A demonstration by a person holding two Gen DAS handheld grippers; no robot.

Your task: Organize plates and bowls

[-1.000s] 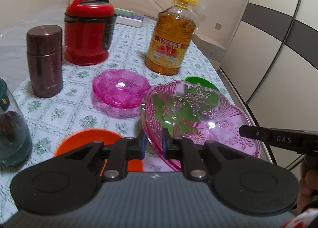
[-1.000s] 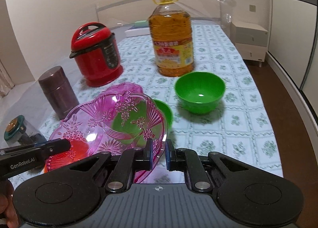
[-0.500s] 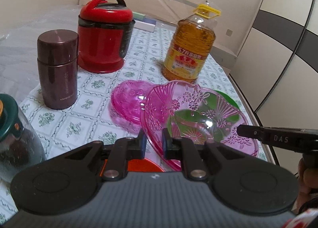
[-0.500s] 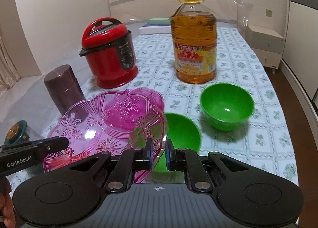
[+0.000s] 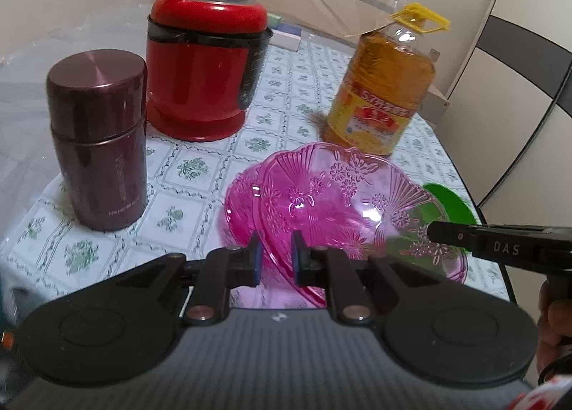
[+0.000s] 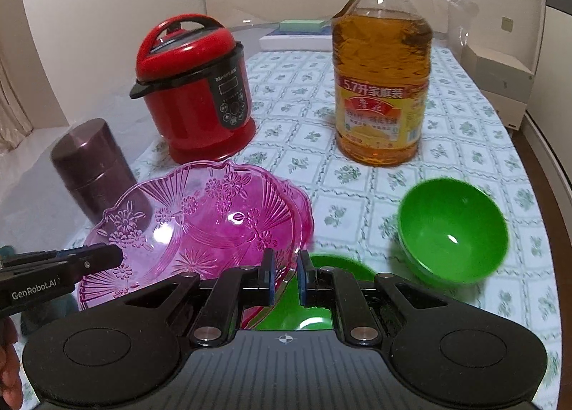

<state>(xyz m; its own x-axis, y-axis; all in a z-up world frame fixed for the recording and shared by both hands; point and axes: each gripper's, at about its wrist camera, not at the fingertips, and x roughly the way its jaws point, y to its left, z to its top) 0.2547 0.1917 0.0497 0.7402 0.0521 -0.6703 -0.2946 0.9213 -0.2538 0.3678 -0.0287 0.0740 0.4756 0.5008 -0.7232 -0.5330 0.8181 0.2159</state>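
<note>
A clear pink patterned plate (image 5: 343, 202) is held above the table by both grippers at opposite rims. My left gripper (image 5: 274, 256) is shut on its near rim; my right gripper (image 6: 285, 276) is shut on the other rim (image 6: 200, 220). Under it lies a second pink plate (image 5: 239, 206), its edge also showing in the right wrist view (image 6: 304, 209). A green bowl (image 6: 452, 231) stands to the right. Another green bowl (image 6: 336, 265) sits under my right gripper, partly hidden, and shows in the left wrist view (image 5: 450, 206).
A red rice cooker (image 5: 205, 70), a maroon flask (image 5: 98, 138) and a large oil bottle (image 5: 382, 88) stand on the patterned tablecloth (image 6: 464, 116). The table's right edge (image 5: 475, 202) borders wardrobe doors. A box (image 6: 296, 39) lies at the far end.
Both grippers carried the patterned pink plate forward and left, from over the green bowl to over the second pink plate. The orange plate has left the left wrist view.
</note>
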